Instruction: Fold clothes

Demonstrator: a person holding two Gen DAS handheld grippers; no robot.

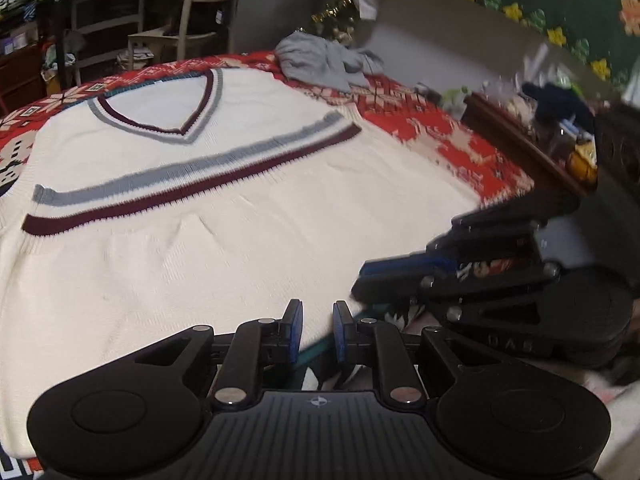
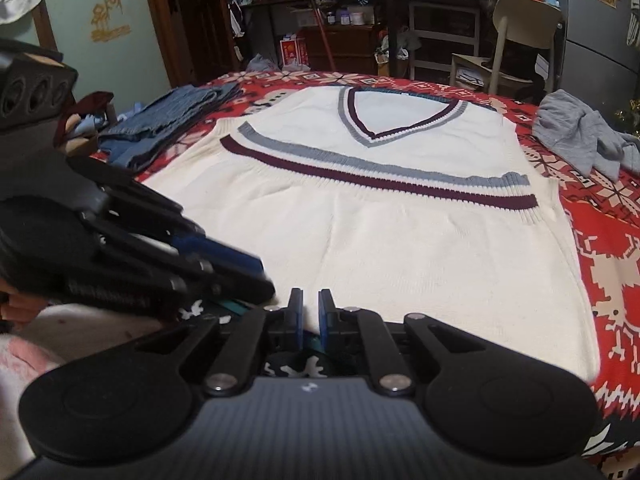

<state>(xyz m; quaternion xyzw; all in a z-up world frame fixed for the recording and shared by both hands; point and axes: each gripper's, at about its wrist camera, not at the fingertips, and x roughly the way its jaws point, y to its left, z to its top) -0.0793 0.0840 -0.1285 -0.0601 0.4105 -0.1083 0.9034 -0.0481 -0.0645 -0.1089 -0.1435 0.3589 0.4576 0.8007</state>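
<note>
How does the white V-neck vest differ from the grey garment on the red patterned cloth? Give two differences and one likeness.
The white vest lies spread flat; the grey garment sits crumpled in a heap. The white vest carries grey and maroon stripes; the grey garment looks plain. Both rest on the red patterned cloth, neither yet folded.

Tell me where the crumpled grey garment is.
The grey garment lies on the red patterned blanket, beyond the white vest's right shoulder in the right wrist view, apart from it.

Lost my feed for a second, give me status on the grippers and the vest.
Left hand-held gripper and right hand-held gripper open at hem. White vest flat, unfolded. Grey garment and blue clothes lie alongside it.
</note>
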